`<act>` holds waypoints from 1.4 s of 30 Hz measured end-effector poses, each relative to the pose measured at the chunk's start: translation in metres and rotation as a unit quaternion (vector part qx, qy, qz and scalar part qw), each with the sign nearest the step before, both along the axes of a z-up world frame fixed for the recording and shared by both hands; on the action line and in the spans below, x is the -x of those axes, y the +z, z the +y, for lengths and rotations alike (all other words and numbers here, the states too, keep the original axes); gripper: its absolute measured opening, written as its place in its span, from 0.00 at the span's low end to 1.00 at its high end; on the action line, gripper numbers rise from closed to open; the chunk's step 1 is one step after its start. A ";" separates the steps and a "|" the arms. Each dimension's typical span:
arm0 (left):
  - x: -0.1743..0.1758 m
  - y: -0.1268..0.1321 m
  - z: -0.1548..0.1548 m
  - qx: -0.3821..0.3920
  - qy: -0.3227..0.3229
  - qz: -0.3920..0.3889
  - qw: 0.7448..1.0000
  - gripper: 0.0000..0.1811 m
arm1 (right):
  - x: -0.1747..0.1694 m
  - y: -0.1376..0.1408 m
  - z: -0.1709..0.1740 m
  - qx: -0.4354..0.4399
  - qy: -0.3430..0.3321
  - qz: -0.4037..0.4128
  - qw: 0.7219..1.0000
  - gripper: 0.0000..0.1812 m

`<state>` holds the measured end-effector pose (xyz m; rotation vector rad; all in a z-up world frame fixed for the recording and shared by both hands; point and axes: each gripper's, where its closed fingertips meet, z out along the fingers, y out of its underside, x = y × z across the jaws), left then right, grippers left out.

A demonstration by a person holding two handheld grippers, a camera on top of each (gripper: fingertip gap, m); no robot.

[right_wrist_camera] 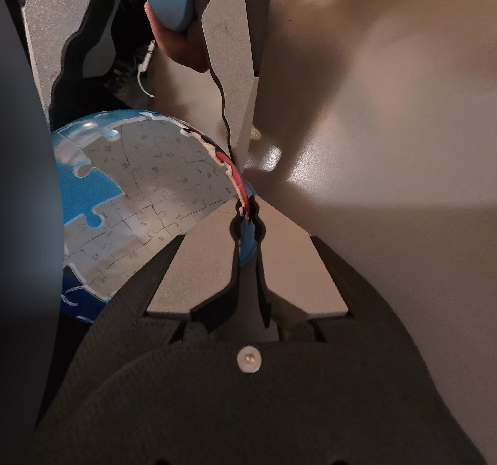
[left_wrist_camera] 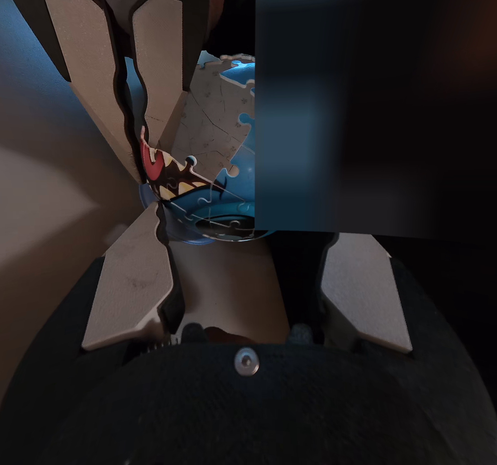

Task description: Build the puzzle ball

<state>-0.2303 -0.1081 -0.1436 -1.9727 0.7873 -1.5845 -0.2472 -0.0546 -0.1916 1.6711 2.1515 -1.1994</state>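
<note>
The puzzle ball (left_wrist_camera: 209, 134) is a partly built shell, blue and printed outside, grey inside, with a gap in its wall. It also shows in the right wrist view (right_wrist_camera: 161, 183). My left gripper (left_wrist_camera: 242, 223) spans the ball with its fingers wide apart. Its left fingertip (left_wrist_camera: 157, 207) touches the rim, and a blur hides the other tip. My right gripper (right_wrist_camera: 248, 207) is shut on a red and white puzzle piece (right_wrist_camera: 236, 180) at the ball's rim. In the left wrist view it comes down from the top (left_wrist_camera: 139, 156) onto that piece (left_wrist_camera: 150, 161).
A translucent blue stand (right_wrist_camera: 248, 247) sits under the ball and shows at its edge (left_wrist_camera: 146, 196). The beige table (right_wrist_camera: 376, 156) lies around it. A hand on a blue handle (right_wrist_camera: 166, 3) is at the top. Blurred patches cover the right of the left wrist view.
</note>
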 end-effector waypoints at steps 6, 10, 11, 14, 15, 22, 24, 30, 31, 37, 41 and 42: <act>-0.001 -0.002 -0.002 -0.004 -0.005 0.004 1.000 0.66 | -0.001 -0.002 -0.001 0.001 0.004 -0.013 1.000 0.01; 0.000 -0.002 -0.001 -0.003 -0.003 0.004 1.000 0.65 | -0.001 -0.002 -0.001 -0.004 0.006 -0.009 1.000 0.01; 0.000 -0.002 -0.001 -0.004 -0.003 0.004 1.000 0.65 | -0.001 -0.002 -0.001 -0.002 0.006 -0.010 1.000 0.01; 0.000 -0.002 -0.001 -0.005 -0.005 0.003 1.000 0.65 | -0.001 -0.002 -0.001 0.008 0.008 -0.010 1.000 0.01; -0.001 -0.002 -0.002 -0.006 -0.006 0.004 1.000 0.65 | -0.001 -0.002 -0.001 0.014 0.008 -0.012 1.000 0.01; 0.001 -0.004 0.001 0.005 -0.002 0.003 1.000 0.62 | -0.002 -0.002 -0.003 0.032 0.010 -0.018 0.999 0.01; 0.002 -0.004 0.002 0.013 -0.002 -0.003 1.000 0.60 | -0.002 -0.002 -0.003 0.029 0.014 -0.016 0.999 0.01; 0.004 -0.003 0.001 0.008 0.000 -0.008 1.000 0.57 | -0.006 0.000 -0.005 0.038 0.025 -0.014 0.999 0.02; 0.005 -0.002 0.002 0.006 0.004 -0.009 1.000 0.57 | -0.007 -0.001 -0.004 0.034 0.026 -0.012 0.999 0.03; 0.013 0.004 0.004 -0.004 0.015 -0.011 1.000 0.56 | -0.009 0.005 0.003 0.026 0.018 -0.003 1.000 0.07; 0.015 0.005 0.007 -0.008 0.025 -0.006 1.000 0.57 | -0.007 0.022 0.011 0.035 0.012 0.026 0.999 0.13; 0.016 0.005 0.007 -0.009 0.027 -0.004 1.000 0.57 | -0.007 0.026 0.013 0.033 0.012 0.036 0.999 0.14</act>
